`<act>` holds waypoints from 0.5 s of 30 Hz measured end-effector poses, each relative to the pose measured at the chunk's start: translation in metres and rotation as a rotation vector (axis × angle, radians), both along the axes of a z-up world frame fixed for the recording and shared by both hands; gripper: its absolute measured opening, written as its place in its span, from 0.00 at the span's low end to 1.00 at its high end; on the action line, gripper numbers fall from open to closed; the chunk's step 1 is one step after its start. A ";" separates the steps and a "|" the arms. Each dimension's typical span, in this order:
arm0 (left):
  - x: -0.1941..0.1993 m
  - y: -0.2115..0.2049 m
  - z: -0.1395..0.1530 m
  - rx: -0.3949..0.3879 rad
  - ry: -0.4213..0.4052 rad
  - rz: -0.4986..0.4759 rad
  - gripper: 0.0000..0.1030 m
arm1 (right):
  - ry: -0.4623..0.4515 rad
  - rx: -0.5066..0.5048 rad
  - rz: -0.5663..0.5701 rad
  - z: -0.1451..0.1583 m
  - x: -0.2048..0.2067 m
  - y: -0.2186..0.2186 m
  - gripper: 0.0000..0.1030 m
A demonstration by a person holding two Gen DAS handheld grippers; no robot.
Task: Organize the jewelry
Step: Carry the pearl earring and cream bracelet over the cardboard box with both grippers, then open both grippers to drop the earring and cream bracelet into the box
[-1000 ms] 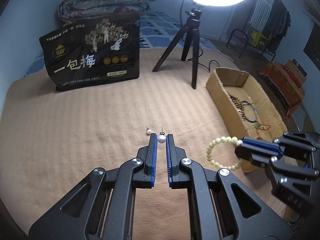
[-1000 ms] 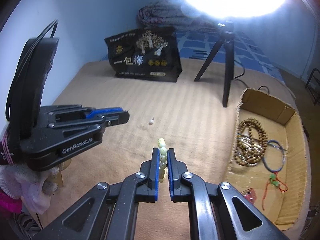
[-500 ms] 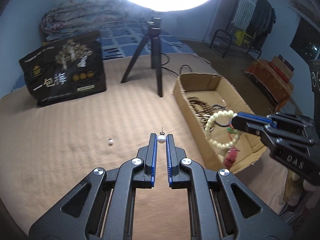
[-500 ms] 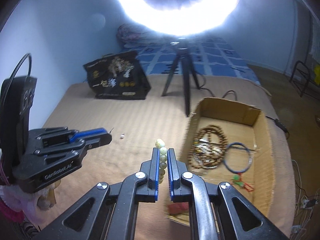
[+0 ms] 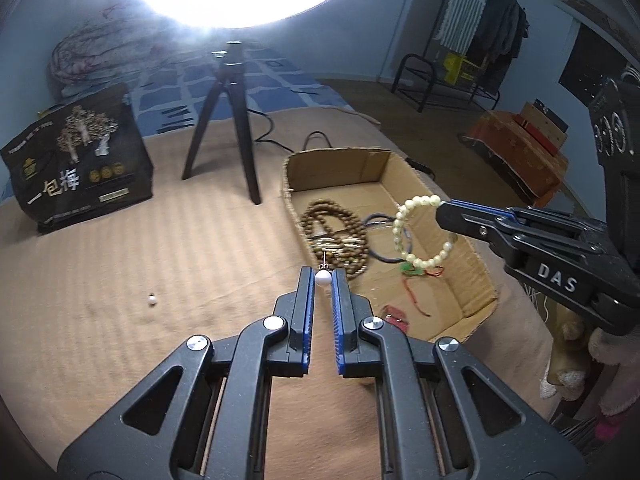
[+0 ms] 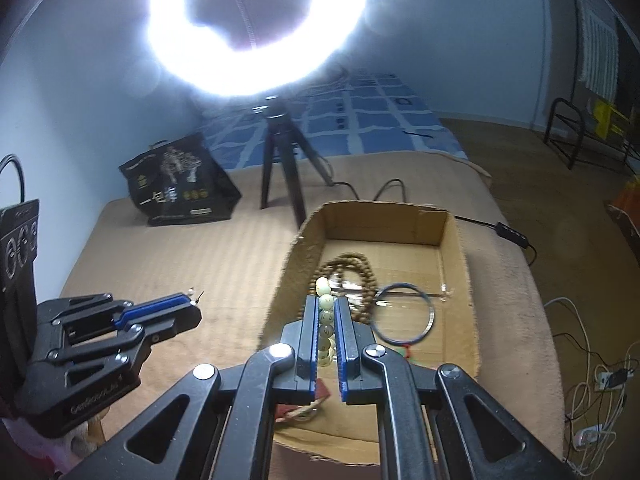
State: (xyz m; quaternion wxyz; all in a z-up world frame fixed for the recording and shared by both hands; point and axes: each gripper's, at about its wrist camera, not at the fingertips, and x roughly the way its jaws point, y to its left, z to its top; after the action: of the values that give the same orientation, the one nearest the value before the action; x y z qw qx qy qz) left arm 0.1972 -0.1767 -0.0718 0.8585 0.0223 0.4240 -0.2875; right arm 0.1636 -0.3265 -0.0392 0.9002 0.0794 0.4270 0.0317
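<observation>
Tan ribbed blanket [image 5: 120,248] covers the bed under a glaring ring light [image 6: 256,32]. Up close, the left gripper [image 5: 323,280] has its jaws pinched on a pearl earring [image 5: 323,277], right at the near wall of the cardboard box [image 5: 476,264]. Right gripper [image 6: 326,320] jaws are clamped on a pale bead bracelet [image 5: 416,232], hanging over the box. Inside lie brown prayer beads [image 5: 332,224] and a blue bangle [image 6: 404,314]. Second pearl [image 5: 151,300] sits alone on the blanket; black bag [image 5: 76,160] and tripod [image 5: 232,120] further back.
</observation>
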 end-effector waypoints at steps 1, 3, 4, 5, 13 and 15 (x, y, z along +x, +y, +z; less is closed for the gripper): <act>-0.002 -0.003 0.000 -0.001 0.000 -0.003 0.06 | 0.001 -0.001 -0.005 0.000 0.000 -0.002 0.05; -0.003 -0.009 0.001 -0.004 0.001 -0.009 0.06 | 0.003 0.000 -0.018 0.000 0.001 -0.008 0.05; -0.004 -0.012 0.001 -0.006 0.001 -0.012 0.06 | 0.003 0.000 -0.022 -0.001 0.001 -0.010 0.05; -0.004 -0.014 0.001 -0.006 0.001 -0.015 0.06 | 0.005 0.000 -0.029 -0.001 0.001 -0.013 0.05; -0.005 -0.030 -0.001 -0.009 0.007 -0.030 0.06 | 0.020 0.002 -0.054 -0.007 0.002 -0.027 0.05; -0.005 -0.033 -0.002 -0.009 0.008 -0.033 0.06 | 0.023 0.005 -0.062 -0.009 0.003 -0.030 0.05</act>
State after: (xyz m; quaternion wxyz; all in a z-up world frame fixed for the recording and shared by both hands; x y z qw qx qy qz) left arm 0.1919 -0.2095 -0.0739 0.8520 0.0242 0.4259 -0.3034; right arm 0.1665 -0.3564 -0.0479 0.8956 0.0952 0.4346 0.0042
